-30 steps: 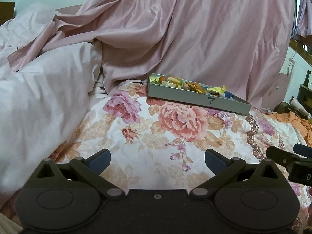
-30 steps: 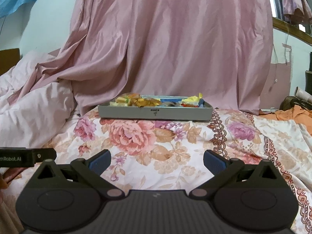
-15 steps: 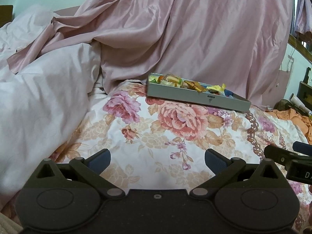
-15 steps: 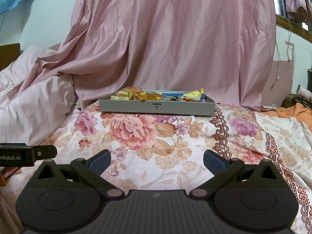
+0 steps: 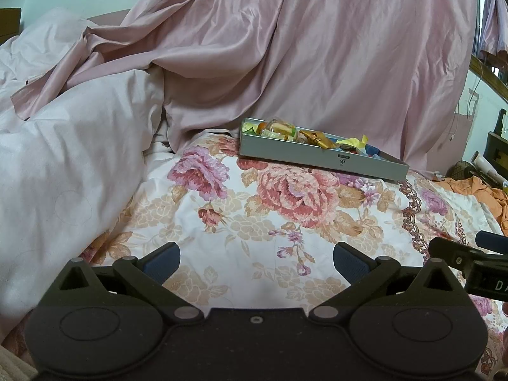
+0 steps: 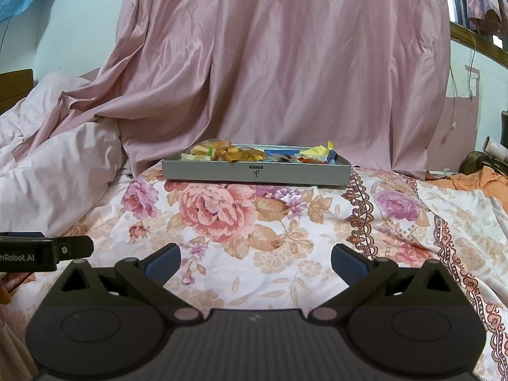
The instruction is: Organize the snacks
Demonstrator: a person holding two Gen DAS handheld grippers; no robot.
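Note:
A shallow grey box (image 5: 320, 155) (image 6: 254, 173) rests on the flowered bedspread, far ahead of both grippers. Several wrapped snacks (image 6: 241, 153) (image 5: 285, 128) lie piled inside it: yellow, orange, green and blue wrappers. My left gripper (image 5: 256, 258) hovers low over the bedspread, open and holding nothing, with the box ahead to its right. Straight in front of the box, my right gripper (image 6: 255, 258) is open and holds nothing as well. Each gripper shows at the edge of the other's view.
A pale pink duvet (image 5: 63, 165) is heaped on the left. A pink satin curtain (image 6: 285, 63) hangs behind the box. Orange cloth (image 6: 482, 181) and clutter lie at the far right. The flowered bedspread (image 6: 222, 209) stretches between grippers and box.
Both grippers have drifted slightly lower and closer; the box now sits a little higher in the right wrist view. Nothing was grasped or released.

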